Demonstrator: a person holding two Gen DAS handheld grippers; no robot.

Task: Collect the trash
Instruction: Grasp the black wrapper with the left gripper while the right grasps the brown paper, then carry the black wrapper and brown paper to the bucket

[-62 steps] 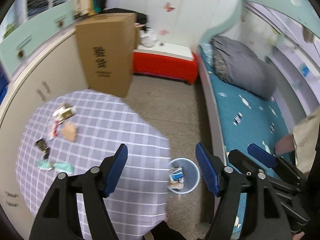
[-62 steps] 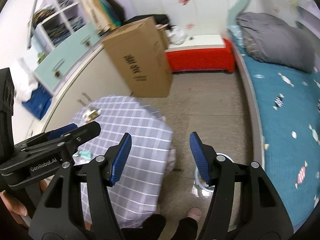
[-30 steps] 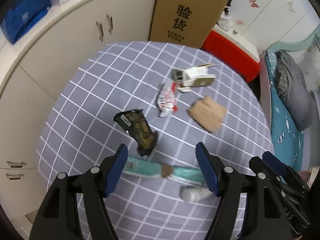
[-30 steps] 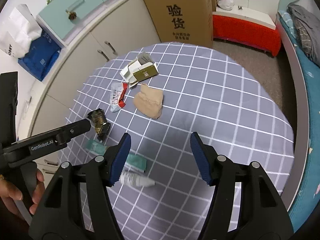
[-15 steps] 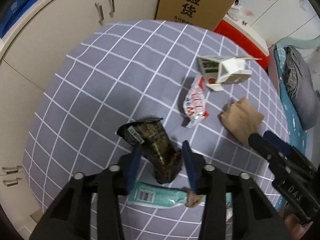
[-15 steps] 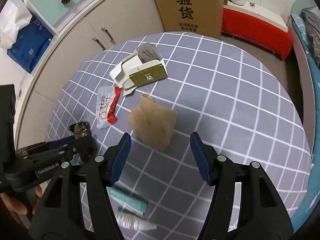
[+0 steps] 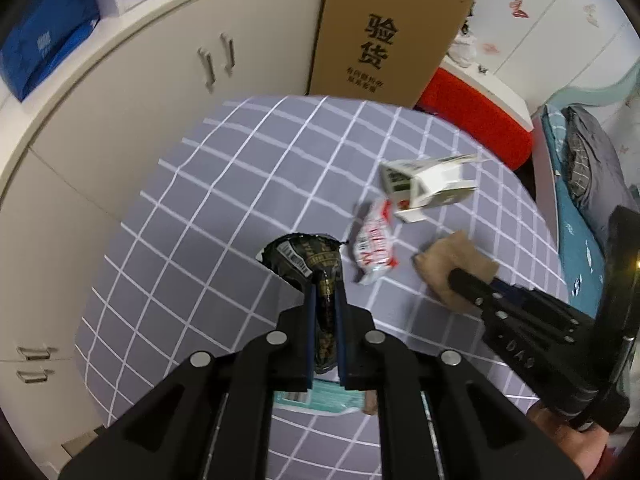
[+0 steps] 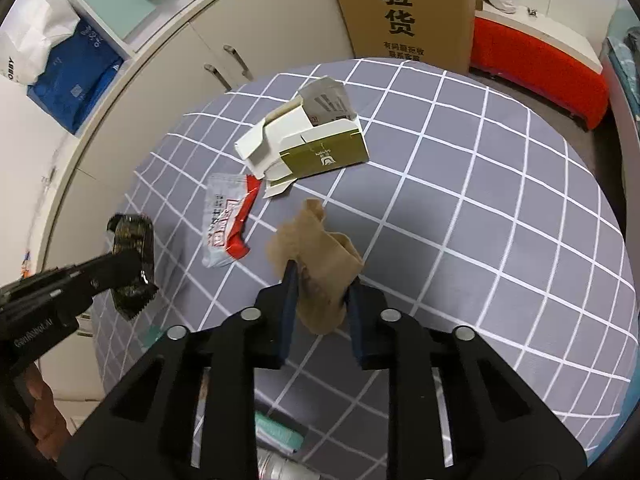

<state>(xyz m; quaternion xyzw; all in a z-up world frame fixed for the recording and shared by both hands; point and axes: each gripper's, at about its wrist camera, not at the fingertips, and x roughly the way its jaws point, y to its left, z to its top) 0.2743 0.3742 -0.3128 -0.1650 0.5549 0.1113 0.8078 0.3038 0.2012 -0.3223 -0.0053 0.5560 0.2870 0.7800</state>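
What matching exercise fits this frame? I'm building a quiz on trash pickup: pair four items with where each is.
Items:
1. dark snack wrapper
2. tan crumpled paper
3. red-and-white wrapper
4. opened carton

Places:
A. lying on the tablecloth beside the tan crumpled paper
B. between the right gripper fingers
C. farthest back, nearest the cardboard box
D. clamped in the left gripper

Pairs: 1-D, 2-B, 3-A, 4-C

The left claw point(image 7: 325, 304) pinches a dark snack wrapper point(image 7: 308, 264) on the checked tabletop point(image 7: 224, 184); beside it lie a red-white packet point(image 7: 374, 240) and an opened carton point(image 7: 428, 188).
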